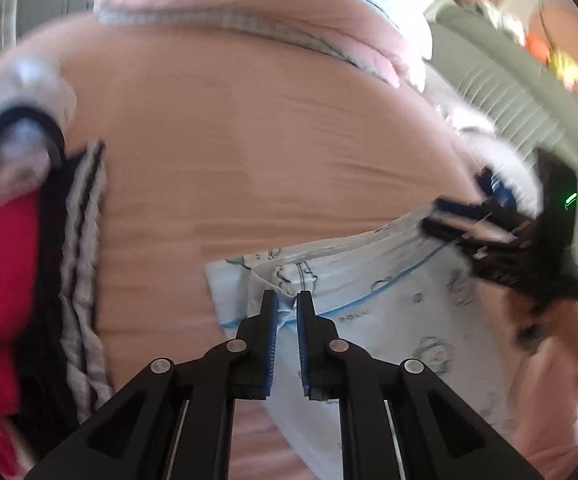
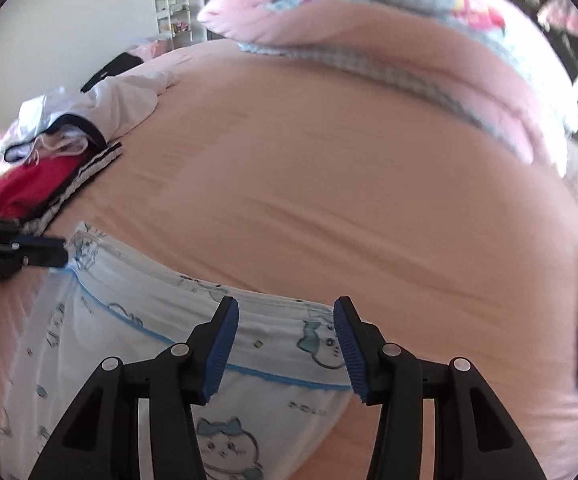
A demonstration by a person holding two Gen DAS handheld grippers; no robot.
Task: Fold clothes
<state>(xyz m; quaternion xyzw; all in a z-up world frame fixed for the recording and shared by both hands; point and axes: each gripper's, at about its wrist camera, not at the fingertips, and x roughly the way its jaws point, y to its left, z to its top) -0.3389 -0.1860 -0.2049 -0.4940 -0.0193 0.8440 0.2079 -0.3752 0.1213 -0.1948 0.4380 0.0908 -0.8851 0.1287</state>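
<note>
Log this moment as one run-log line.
step: fold | left gripper: shut on white printed garment | right gripper: open over garment | surface: pink bed sheet | pile of clothes: beside

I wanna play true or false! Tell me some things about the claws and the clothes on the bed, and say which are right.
1. The left claw is pinching the white cartoon-print garment. True.
2. The right claw is squeezed shut. False: its jaws stand apart, above the garment.
3. The bed sheet is green. False: it is peach pink.
4. A red garment lies in the pile of clothes. True.
5. The folded quilt covers the cartoon-print garment. False: it lies at the far side of the bed.
</note>
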